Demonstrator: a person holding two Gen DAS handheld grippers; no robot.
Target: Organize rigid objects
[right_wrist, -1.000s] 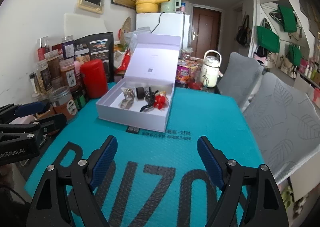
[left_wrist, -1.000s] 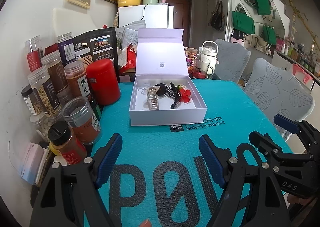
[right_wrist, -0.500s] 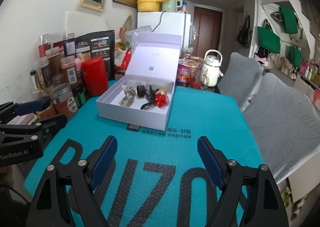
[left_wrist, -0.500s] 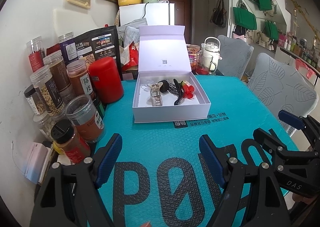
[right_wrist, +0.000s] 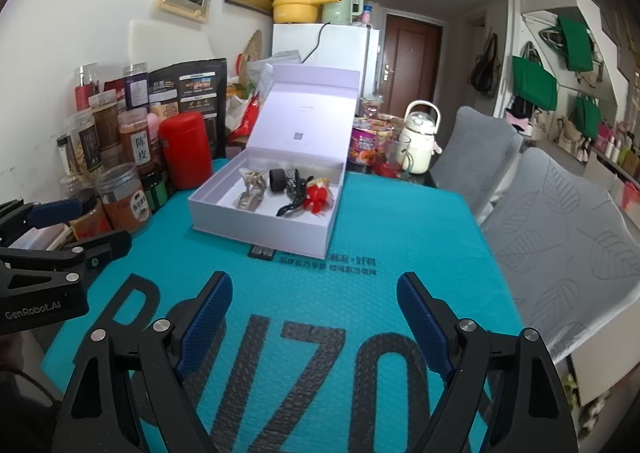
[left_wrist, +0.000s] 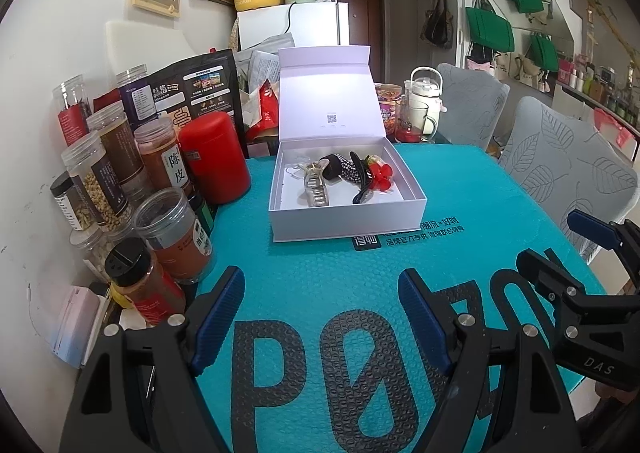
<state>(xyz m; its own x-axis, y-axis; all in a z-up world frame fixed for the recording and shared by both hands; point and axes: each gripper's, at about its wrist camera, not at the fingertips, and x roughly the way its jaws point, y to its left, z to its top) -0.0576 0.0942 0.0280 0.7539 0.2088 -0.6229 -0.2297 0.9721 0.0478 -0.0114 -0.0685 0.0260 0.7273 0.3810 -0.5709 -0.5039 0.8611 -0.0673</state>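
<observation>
The desk (left_wrist: 460, 189), covered by a teal bubble mailer printed with large black letters, filled the lower part of both views. Two grey leaf-patterned chairs (right_wrist: 568, 221) stood along its right edge. Toward the far side of the mailer sat a white box (left_wrist: 344, 219) with its hinged lid (left_wrist: 328, 101) standing upright behind it. Left of the box, against the wall, stood a red canister (left_wrist: 214, 157), just beside a crowd of clear spice jars (left_wrist: 172, 233) and a black pouch (left_wrist: 196, 89).

The left claw (left_wrist: 320, 317) hovered over the near part of the mailer, its blue-padded jaws spread wide with nothing between them. The right claw (right_wrist: 314, 313) hung likewise over the printed letters, well short of the box; its jaws were opening, and only the bare mailer lay between them. Each claw showed at the edge of the other's view.

Inside the box lay the hair accessories: a pale metallic claw clip (left_wrist: 314, 185) on the left, a black rhinestone-dotted clip (left_wrist: 346, 169) in the middle, and a red flower clip (left_wrist: 380, 175) to the right, the last two touching.
</observation>
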